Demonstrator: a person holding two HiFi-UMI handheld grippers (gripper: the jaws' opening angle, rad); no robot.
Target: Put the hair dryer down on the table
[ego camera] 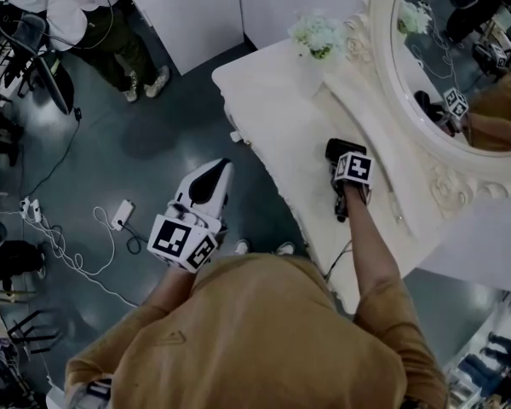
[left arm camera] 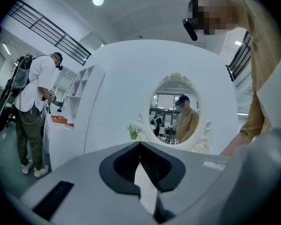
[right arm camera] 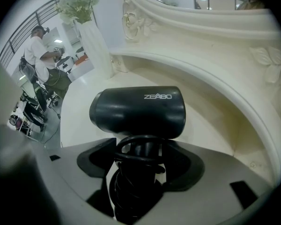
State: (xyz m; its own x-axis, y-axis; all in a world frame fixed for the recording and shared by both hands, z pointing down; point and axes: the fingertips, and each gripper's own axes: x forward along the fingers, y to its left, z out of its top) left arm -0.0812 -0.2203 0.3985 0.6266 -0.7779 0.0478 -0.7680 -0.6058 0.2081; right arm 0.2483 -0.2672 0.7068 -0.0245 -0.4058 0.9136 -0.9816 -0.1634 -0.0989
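The black hair dryer has its cord wound round the handle, and my right gripper is shut on that handle. In the head view the hair dryer is over the white dressing table, close to the mirror's base, ahead of my right gripper. Whether it touches the tabletop I cannot tell. My left gripper hangs off the table's left side above the floor. Its jaws meet at the tips with nothing between them, as the left gripper view shows.
An oval mirror in a carved white frame stands along the table's right side. A white vase of pale flowers stands at the far end. Cables and a power strip lie on the dark floor. A person stands at the far left.
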